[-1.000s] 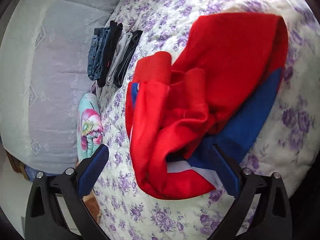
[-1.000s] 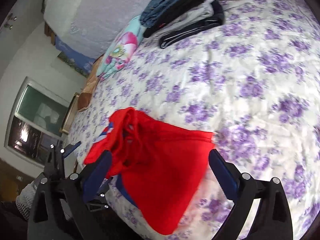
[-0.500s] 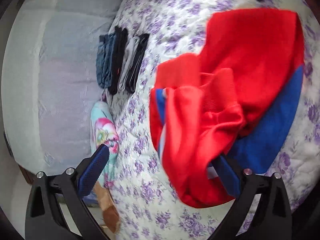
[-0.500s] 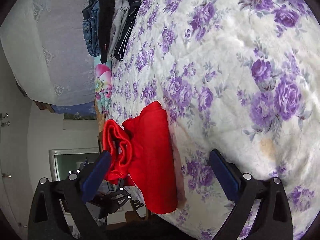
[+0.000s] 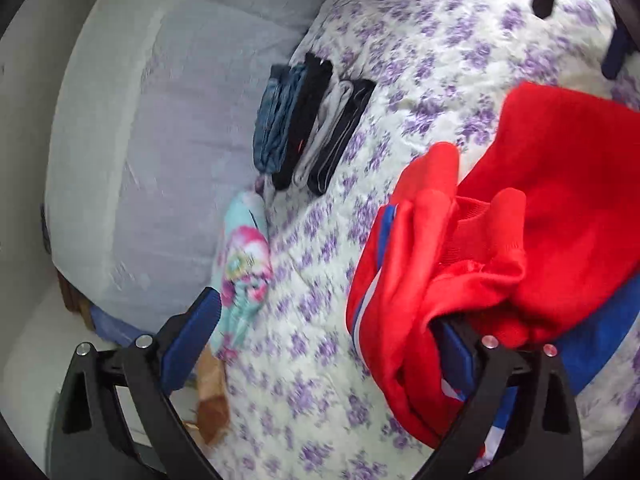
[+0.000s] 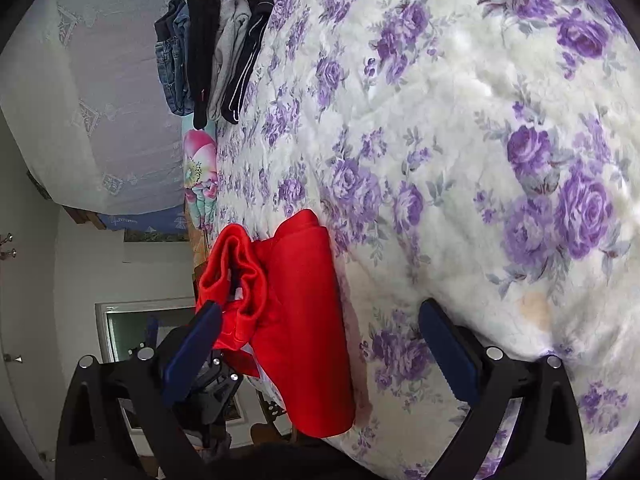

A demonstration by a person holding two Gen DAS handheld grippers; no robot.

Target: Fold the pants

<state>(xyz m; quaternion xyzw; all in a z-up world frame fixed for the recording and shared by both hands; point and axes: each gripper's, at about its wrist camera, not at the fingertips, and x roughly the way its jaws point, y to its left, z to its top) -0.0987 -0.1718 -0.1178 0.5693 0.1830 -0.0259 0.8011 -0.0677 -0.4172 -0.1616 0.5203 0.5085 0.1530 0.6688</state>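
Two open claws, bunched red pants

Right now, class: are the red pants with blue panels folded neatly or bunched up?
Bunched up: the red pants with blue panels lie crumpled on the purple-flowered bedspread, waistband rumpled.

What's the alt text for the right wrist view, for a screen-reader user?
Red pants, bunched, lie at the edge of a purple-flowered bedspread, just ahead of the open right gripper, which holds nothing. Farther off, a row of folded clothes lies beside a white pillow.
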